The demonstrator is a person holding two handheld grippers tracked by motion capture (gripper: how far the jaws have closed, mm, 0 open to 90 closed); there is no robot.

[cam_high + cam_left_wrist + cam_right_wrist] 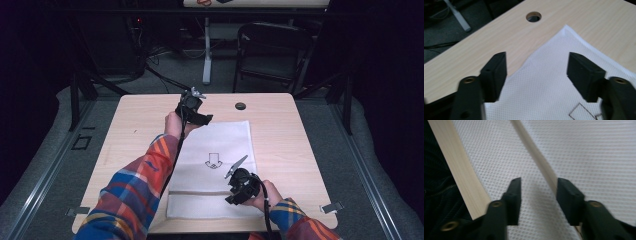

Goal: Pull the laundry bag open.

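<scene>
A white mesh cloth [220,142] with a small outlined print lies flat in the middle of the wooden table [135,120]. A narrower white strip [200,206] lies beside its near edge, with a thin line of bare wood between them. My left gripper [201,118] hovers at the cloth's far left corner. In the left gripper view the left gripper [536,60] is open above the cloth [544,87] edge. My right gripper [232,198] is near the cloth's near edge. The right gripper [539,182] is open over the strip [491,157] and the wood gap, holding nothing.
A round cable hole [240,106] sits in the table beyond the cloth, also seen as the hole [533,16] ahead of the left jaws. A dark chair [270,50] and a white desk leg [206,50] stand on the floor behind the table.
</scene>
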